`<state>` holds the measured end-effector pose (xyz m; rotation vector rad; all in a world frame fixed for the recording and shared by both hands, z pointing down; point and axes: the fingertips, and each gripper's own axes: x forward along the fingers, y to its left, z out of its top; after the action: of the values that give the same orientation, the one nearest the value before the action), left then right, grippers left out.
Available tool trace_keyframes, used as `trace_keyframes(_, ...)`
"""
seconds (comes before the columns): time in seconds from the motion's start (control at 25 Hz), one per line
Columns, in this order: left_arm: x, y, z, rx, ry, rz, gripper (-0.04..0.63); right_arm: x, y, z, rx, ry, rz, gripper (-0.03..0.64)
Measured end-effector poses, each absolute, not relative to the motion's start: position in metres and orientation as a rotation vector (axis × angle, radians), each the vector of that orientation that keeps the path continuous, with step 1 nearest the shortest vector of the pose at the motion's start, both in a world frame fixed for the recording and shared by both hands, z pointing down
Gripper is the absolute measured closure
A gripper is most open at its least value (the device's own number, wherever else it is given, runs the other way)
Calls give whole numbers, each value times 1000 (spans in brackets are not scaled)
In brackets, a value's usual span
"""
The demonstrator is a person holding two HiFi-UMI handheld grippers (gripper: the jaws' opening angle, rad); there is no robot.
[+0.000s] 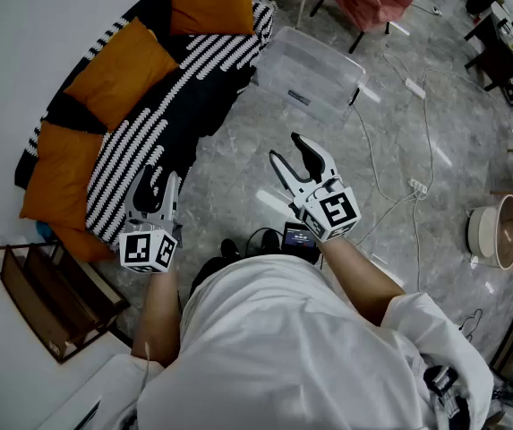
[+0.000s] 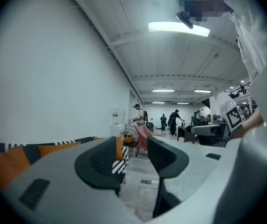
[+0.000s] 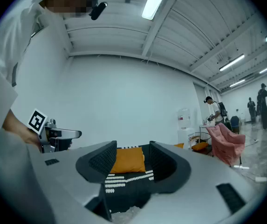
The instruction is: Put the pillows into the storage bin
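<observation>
1. The clear storage bin [image 1: 319,61] stands on the floor at upper centre, just beside the striped sofa [image 1: 162,106].
2. The orange pillows [image 1: 122,68] all lie on that sofa, upper left.
3. The left gripper [image 1: 155,184] and right gripper [image 1: 286,148] have their jaws apart, gripping nothing.

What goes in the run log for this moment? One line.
left gripper: open, empty | right gripper: open, empty | pillows: on sofa | storage bin: on floor
</observation>
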<state>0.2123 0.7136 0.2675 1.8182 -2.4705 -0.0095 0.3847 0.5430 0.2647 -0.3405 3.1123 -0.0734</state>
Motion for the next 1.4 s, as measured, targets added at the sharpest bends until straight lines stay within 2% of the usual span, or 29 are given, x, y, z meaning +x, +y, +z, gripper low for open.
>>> trace_keyframes(0.6,223,685,265,1886,-2421,6,393,410,509,262,-436,3045,-102,380)
trace_keyframes(1.4,271,644,282,1825,-2457,14,393,466,454,283,-494,3040,-82,387)
